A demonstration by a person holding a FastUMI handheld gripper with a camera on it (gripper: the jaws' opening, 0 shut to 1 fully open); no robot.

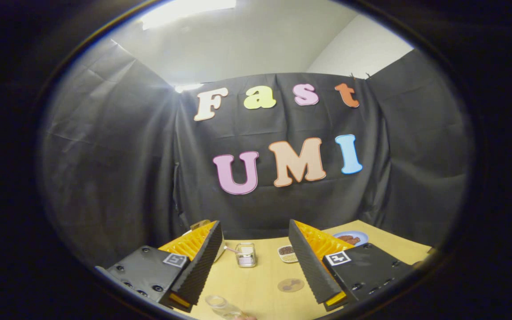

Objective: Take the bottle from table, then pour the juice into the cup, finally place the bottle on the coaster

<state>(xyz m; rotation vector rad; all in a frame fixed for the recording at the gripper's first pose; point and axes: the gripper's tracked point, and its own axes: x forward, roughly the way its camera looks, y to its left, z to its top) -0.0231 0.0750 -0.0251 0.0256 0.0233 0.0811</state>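
My tool [254,262] is spread wide, holding nothing. The clear bottle [221,306] sits on the bench [256,284] just under my fingers, near the coaster [290,285]. I can't tell its axis. It's probably light, slick and squashable; I'd grip mid-body, gently.

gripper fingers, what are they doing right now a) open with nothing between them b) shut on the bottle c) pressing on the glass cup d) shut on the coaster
a: the gripper is open, with only bare table between its fingers; the coaster lies flat on the table by one finger, untouched.
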